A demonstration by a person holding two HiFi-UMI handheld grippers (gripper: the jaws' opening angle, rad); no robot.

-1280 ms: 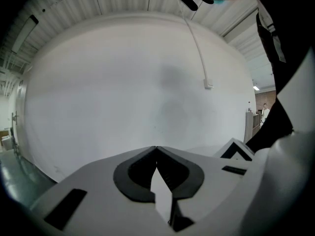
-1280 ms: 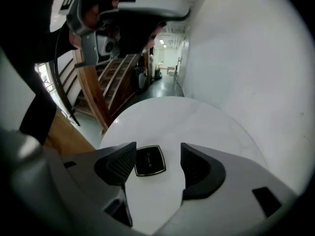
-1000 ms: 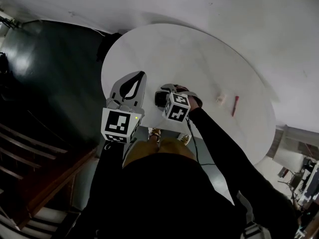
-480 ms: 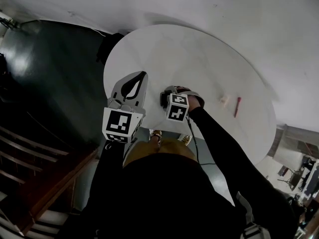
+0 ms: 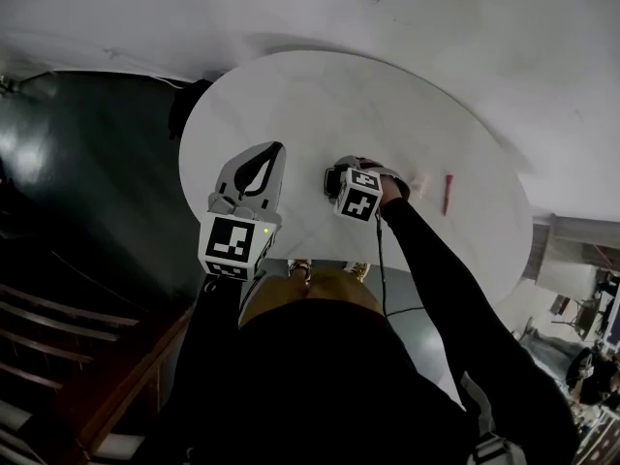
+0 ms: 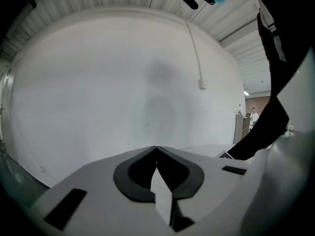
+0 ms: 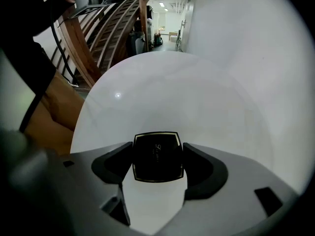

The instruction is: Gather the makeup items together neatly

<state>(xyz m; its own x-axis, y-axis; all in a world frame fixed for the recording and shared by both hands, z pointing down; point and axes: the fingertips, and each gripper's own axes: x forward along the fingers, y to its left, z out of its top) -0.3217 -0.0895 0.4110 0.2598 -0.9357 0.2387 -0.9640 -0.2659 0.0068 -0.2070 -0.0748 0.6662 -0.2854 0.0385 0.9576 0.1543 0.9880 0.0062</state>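
A black square compact (image 7: 157,157) with a thin gold rim sits between the jaws of my right gripper (image 7: 157,163), which is shut on it just above the round white table (image 5: 387,105). In the head view that right gripper (image 5: 336,180) is near the table's front middle. A small pale item (image 5: 419,179) and a red stick, perhaps a lipstick (image 5: 447,193), lie just to its right. My left gripper (image 5: 275,149) hovers over the table's left part, its jaws touching with nothing between them; in its own view the left gripper (image 6: 156,149) faces a white wall.
The table's front edge (image 5: 291,250) runs close to the person's body. Dark floor (image 5: 87,163) lies to the left, and wooden stair rails (image 7: 106,28) show behind the table. A white wall (image 5: 436,17) stands beyond the table.
My right gripper has carried the compact to the right, closer to the pale item and the red stick. The left gripper has hardly moved.
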